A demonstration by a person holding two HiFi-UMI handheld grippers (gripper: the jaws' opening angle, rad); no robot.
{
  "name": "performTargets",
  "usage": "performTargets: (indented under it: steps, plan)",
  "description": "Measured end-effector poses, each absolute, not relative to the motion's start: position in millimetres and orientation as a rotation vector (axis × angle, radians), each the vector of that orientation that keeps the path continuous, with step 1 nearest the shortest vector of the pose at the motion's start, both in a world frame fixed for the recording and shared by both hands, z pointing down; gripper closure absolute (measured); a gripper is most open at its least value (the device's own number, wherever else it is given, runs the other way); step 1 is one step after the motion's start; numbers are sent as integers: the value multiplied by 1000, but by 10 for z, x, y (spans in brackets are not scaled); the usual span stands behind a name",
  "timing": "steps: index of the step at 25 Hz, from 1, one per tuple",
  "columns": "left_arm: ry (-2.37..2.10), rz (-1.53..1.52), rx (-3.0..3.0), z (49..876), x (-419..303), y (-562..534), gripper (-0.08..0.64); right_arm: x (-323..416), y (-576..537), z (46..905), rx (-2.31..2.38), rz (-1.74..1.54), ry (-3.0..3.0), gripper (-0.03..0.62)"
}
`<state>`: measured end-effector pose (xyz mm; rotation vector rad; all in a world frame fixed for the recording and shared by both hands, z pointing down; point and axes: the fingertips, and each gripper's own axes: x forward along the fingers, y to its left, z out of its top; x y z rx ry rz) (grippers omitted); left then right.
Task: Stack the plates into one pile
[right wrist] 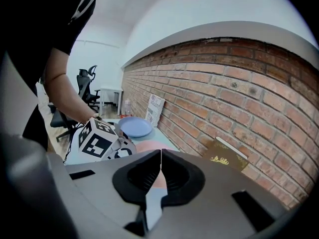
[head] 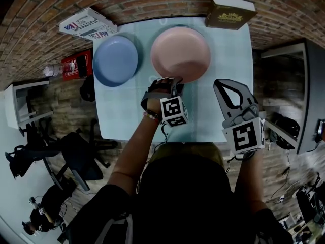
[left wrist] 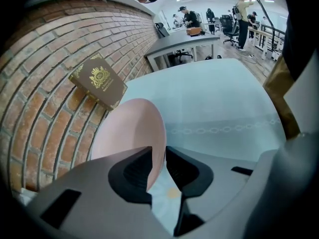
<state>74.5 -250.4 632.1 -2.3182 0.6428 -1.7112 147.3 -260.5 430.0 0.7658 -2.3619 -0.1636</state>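
A pink plate (head: 180, 53) and a blue plate (head: 116, 61) lie side by side on the pale green table (head: 223, 60), blue at the left. My left gripper (head: 174, 81) is at the pink plate's near edge. In the left gripper view the pink plate's (left wrist: 129, 128) rim stands between the jaws of the left gripper (left wrist: 159, 153), which are apart, with a thin gap at the right pad. My right gripper (head: 222, 85) hovers right of the pink plate, away from it. Its jaws meet with nothing between them in the right gripper view (right wrist: 161, 156).
A brown book (head: 229, 11) leans on the brick wall behind the table's far right corner. A folded newspaper (head: 87, 24) sits at the far left corner. Desks and office chairs stand on the floor at the left (head: 30, 116).
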Motion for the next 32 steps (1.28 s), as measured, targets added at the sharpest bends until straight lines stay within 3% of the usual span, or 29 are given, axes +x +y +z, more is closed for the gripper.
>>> performTargets:
  steps: [14,32]
  plan:
    - [718,-1669,-2299,5996,634,-2384,462,1305,-2392,4093,759,-230,-2386,557]
    - [963,-1394,-2259,4320,118,-2163,532,684,-1962,3422,794,-405,-2438,557]
